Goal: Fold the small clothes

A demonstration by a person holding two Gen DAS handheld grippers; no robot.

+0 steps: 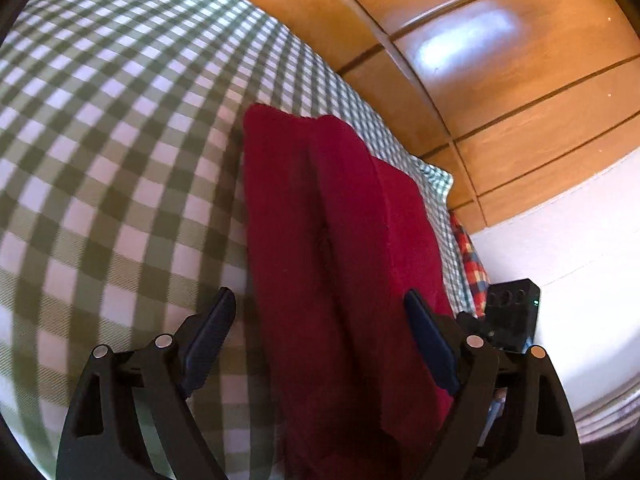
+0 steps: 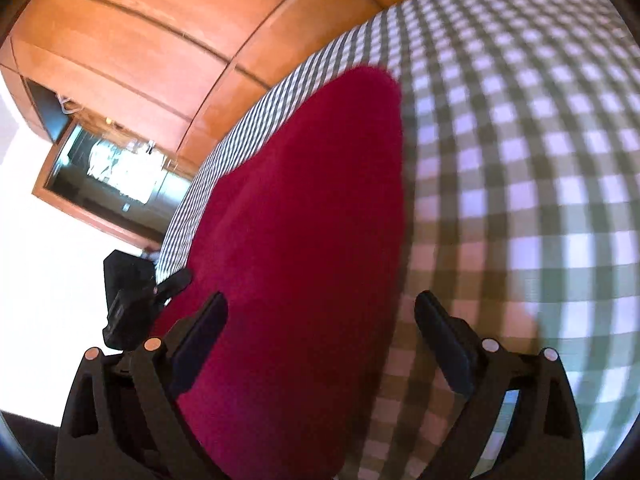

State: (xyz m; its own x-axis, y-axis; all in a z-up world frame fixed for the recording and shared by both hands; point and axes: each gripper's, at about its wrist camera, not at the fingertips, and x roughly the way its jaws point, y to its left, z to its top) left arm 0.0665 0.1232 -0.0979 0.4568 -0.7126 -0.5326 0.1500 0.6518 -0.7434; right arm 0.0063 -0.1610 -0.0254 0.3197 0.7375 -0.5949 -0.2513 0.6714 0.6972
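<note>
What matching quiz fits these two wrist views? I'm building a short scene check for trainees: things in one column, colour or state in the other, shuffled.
Column one:
1. red garment
2. bed cover
3. left gripper
4. wall panelling

Column two:
A. glossy orange-brown wood
B. jaws wide open, gripping nothing
C. green and white check
D. lying folded on the bed

Pairs: 1-D, 2-C, 3-B, 4-A.

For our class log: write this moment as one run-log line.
left hand-held gripper: open | right hand-held gripper: open | red garment: folded, on checked sheet, unheld
</note>
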